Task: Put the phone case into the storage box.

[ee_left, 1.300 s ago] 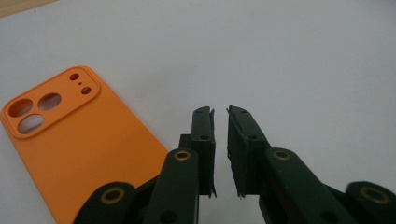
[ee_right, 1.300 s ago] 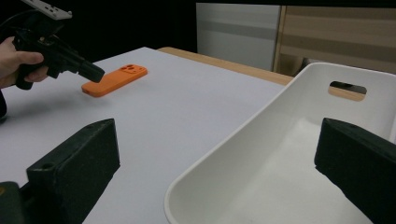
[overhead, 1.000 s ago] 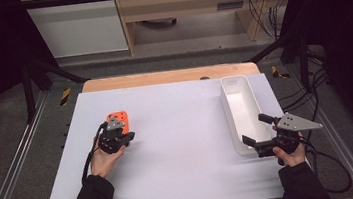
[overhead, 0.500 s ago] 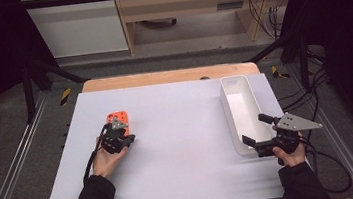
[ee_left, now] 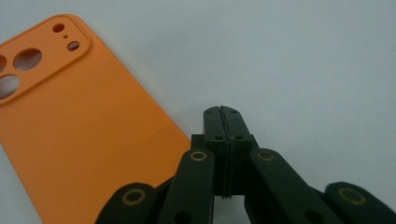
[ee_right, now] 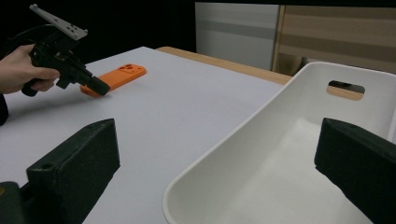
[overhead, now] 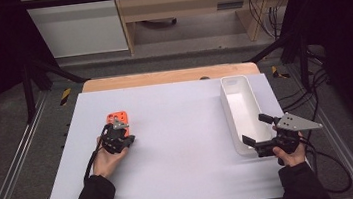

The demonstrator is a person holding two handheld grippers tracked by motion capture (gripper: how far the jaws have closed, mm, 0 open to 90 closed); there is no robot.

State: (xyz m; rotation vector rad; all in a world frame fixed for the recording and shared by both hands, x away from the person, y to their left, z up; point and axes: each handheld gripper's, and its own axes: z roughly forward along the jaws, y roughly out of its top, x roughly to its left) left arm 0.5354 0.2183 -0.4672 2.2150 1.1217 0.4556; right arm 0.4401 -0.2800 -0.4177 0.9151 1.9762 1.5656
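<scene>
An orange phone case [overhead: 118, 119] lies flat on the white table, left of centre, with its camera cut-outs at the far end. My left gripper [overhead: 127, 139] is shut and empty, its tip low over the table at the case's near right edge. In the left gripper view the closed tips [ee_left: 222, 112] sit just right of the case [ee_left: 84, 126]. My right gripper [overhead: 254, 130] is open at the table's right side. Its fingers stand on either side of the near end of a white tray [overhead: 230, 118] without touching it. The right gripper view shows the tray [ee_right: 280, 154] empty.
The right gripper view looks across the table to the left gripper [ee_right: 100, 88] and the case [ee_right: 119, 74]. A wooden strip [overhead: 162, 77] runs along the table's far edge. Metal frame rails [overhead: 15, 158] flank both sides, and cables [overhead: 332, 162] trail off at the right.
</scene>
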